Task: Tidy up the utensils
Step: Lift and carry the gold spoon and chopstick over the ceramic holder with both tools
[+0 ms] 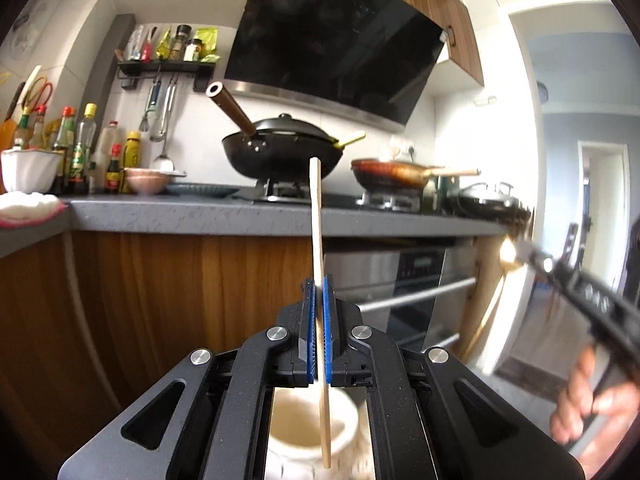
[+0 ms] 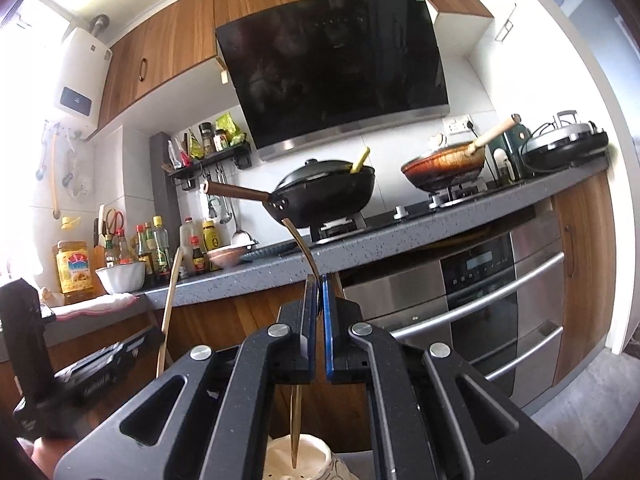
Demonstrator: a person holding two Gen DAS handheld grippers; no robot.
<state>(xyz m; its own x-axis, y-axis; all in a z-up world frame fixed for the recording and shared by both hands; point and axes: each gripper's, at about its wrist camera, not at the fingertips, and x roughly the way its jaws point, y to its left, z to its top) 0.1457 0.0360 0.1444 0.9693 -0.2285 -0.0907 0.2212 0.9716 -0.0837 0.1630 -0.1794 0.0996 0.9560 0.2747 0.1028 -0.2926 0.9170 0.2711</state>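
Observation:
My left gripper point(image 1: 319, 284) is shut on a pale wooden chopstick point(image 1: 316, 216) that stands nearly upright; its lower end hangs inside a cream ceramic holder point(image 1: 296, 436) right below the fingers. My right gripper point(image 2: 318, 280) is shut on a slim gold utensil point(image 2: 301, 246) with a curved handle; its lower tip points down into the same cream holder point(image 2: 316, 458). The right gripper also shows in the left wrist view point(image 1: 532, 258), blurred, at the right. The left gripper shows in the right wrist view point(image 2: 96, 376), low on the left, with the chopstick point(image 2: 170, 300) rising from it.
A grey counter point(image 1: 200, 216) runs across, with sauce bottles point(image 1: 80, 148), a white bowl point(image 1: 30, 170) and a pink bowl point(image 1: 146, 180). A black wok point(image 1: 284, 152) and a brown pan point(image 1: 394, 176) sit on the stove. An oven point(image 1: 416, 288) sits below it.

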